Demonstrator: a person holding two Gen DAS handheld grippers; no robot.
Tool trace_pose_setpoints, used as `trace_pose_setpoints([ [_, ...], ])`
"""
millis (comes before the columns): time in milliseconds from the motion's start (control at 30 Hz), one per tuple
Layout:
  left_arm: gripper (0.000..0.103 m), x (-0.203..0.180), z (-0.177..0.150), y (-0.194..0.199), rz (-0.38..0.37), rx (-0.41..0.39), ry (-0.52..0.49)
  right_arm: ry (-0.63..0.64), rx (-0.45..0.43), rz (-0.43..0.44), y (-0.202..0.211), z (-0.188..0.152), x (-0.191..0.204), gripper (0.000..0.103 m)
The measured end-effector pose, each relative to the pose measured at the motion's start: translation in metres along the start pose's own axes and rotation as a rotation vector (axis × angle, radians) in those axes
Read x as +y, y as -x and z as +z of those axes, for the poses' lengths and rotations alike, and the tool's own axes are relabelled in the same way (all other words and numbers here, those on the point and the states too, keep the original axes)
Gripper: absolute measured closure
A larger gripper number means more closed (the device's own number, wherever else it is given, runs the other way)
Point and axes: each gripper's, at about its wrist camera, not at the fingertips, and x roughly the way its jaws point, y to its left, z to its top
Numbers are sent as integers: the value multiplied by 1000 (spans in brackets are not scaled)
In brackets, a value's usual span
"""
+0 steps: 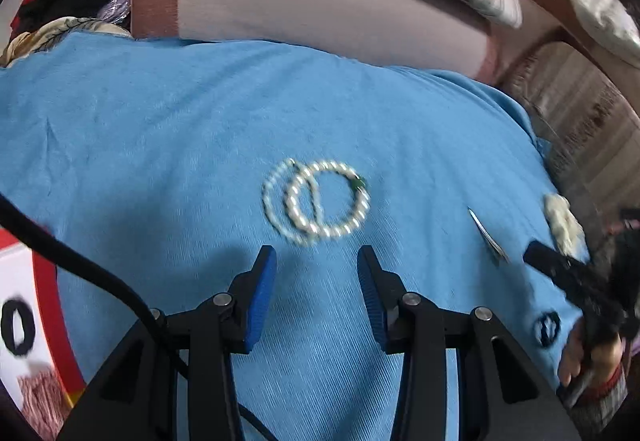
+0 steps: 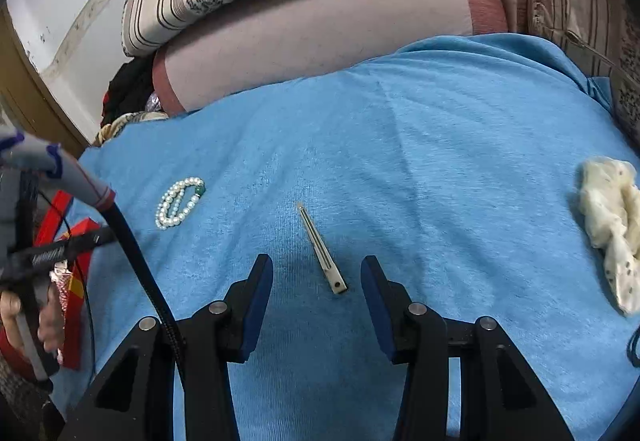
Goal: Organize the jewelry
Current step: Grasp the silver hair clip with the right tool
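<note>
Two overlapping white pearl bracelets [image 1: 316, 197], one with a green bead, lie on a blue towel [image 1: 160, 129]. My left gripper [image 1: 317, 261] is open just short of them, hovering above the towel. In the right wrist view the bracelets [image 2: 179, 202] lie at the left. A slim silver hair clip [image 2: 322, 249] lies on the towel [image 2: 440, 161], its near end between my open right gripper's fingers [image 2: 317, 273]. The clip [image 1: 486, 233] also shows at the right of the left wrist view, near the right gripper's fingertip [image 1: 540, 255].
A cream fabric scrunchie [image 2: 612, 217] lies at the towel's right edge, also seen in the left wrist view [image 1: 564, 225]. A small dark ring-shaped item [image 1: 547, 327] lies near it. A red-and-white box [image 1: 28, 305] sits at the left. Pillows [image 2: 320, 29] lie behind.
</note>
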Motion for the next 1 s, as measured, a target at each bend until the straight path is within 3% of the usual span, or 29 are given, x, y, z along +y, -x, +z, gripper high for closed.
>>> trace_pose_setpoints([
  [233, 63, -44, 20, -27, -83, 10, -142, 41, 18, -26, -26, 6, 1, 53],
  [467, 63, -64, 25, -74, -86, 114, -219, 84, 47, -39, -48, 7, 2, 53],
  [533, 63, -63, 24, -79, -79, 113, -223, 107, 45, -50, -50, 8, 5, 54],
  [567, 63, -61, 24, -79, -83, 110, -217, 119, 43, -60, -51, 9, 6, 56],
  [600, 64, -61, 23, -81, -83, 110, -214, 130, 42, -71, -52, 8, 8, 69],
  [633, 72, -61, 22, -81, -83, 109, -219, 139, 45, -77, -53, 8, 9, 83],
  [667, 84, -63, 22, -80, -87, 108, -224, 142, 45, -83, -53, 8, 9, 89],
  [733, 96, -65, 20, -72, -92, 96, -233, 138, 47, -74, -51, 8, 8, 99],
  [900, 103, -63, 15, -37, -77, 24, -229, 107, 37, -39, -35, 5, 5, 100],
  [933, 102, -63, 14, -32, -57, 7, -239, 102, 37, -35, -33, 4, 4, 100],
  [1000, 86, -63, 15, -30, 8, -14, -270, 92, 40, -32, -29, 2, 3, 100],
])
